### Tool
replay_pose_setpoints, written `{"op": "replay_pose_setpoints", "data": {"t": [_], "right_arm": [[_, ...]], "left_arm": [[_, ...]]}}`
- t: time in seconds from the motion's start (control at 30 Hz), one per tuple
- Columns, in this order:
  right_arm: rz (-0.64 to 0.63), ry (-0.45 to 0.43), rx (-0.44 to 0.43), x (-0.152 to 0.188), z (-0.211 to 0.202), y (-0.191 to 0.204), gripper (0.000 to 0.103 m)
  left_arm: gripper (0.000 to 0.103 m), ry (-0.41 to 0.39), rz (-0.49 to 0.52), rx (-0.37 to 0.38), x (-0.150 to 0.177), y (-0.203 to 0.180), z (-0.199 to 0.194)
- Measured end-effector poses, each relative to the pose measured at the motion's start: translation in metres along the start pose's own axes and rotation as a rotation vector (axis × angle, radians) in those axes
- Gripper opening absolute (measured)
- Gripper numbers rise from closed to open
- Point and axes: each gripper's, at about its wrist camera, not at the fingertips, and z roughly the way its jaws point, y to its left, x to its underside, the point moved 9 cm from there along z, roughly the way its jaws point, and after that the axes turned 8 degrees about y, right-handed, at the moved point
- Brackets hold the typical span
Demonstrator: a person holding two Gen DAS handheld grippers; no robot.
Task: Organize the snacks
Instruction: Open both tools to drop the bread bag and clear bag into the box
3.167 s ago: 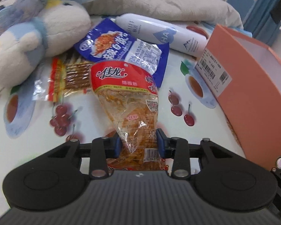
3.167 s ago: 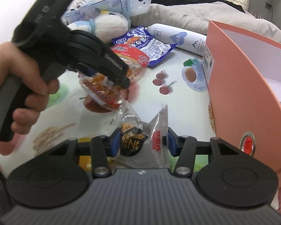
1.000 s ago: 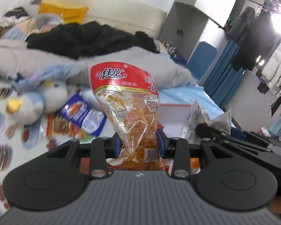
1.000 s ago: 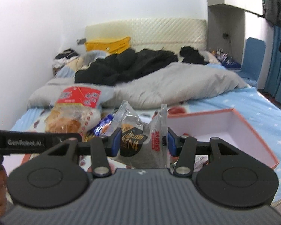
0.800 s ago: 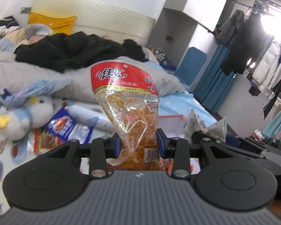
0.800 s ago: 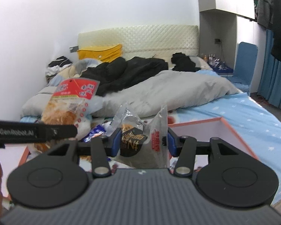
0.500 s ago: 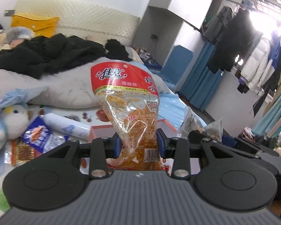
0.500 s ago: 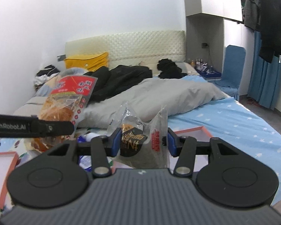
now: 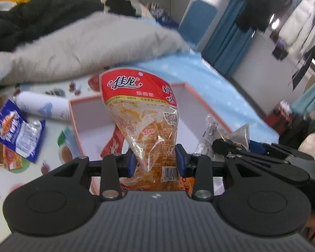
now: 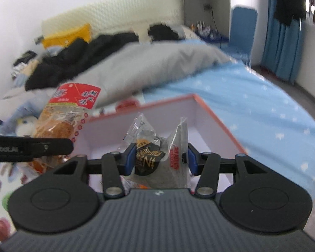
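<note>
My left gripper (image 9: 155,162) is shut on a red-topped clear snack bag (image 9: 142,117) full of orange strips, held upright above the orange box (image 9: 74,117) with its white inside. A red packet (image 9: 113,142) lies inside that box. My right gripper (image 10: 160,159) is shut on a clear packet with a black label (image 10: 151,153), also above the orange box (image 10: 220,124). In the right wrist view the red-topped bag (image 10: 65,113) and the left gripper's arm (image 10: 29,147) show at the left. The right gripper's packet (image 9: 226,132) shows at the right of the left wrist view.
A blue snack packet (image 9: 16,130), a white bottle (image 9: 42,107) and another red snack (image 9: 2,155) lie on the fruit-print cloth left of the box. A grey duvet (image 9: 84,42) and black clothes lie behind. A light-blue starred sheet (image 10: 262,105) runs to the right.
Both grippers have swung right and dipped toward the orange box, which now fills the middle of both views. Both still hold their packets. The plush toy has left the left wrist view.
</note>
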Motion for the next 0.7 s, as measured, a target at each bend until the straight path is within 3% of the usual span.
{"op": "replay_pose_setpoints", "data": {"t": [0.17, 0.43, 0.5, 0.57, 0.7], "right_arm": [[0.022, 0.094, 0.001, 0.021, 0.034, -0.016, 0.052], [0.047, 0.156, -0.021, 0.035, 0.058, -0.022, 0.053], [0.056, 0.162, -0.025, 0.036, 0.059, -0.023, 0.053], [0.052, 0.157, -0.021, 0.033, 0.059, -0.025, 0.055], [0.064, 0.126, -0.028, 0.032, 0.045, -0.025, 0.057]], "left_arm": [[0.043, 0.096, 0.005, -0.016, 0.012, 0.006, 0.046], [0.044, 0.141, 0.012, -0.036, 0.023, 0.008, 0.069], [0.053, 0.151, 0.011, -0.045, 0.024, 0.009, 0.069], [0.068, 0.154, 0.009, -0.053, 0.026, 0.008, 0.062], [0.07, 0.112, 0.021, -0.079, 0.025, 0.008, 0.043]]}}
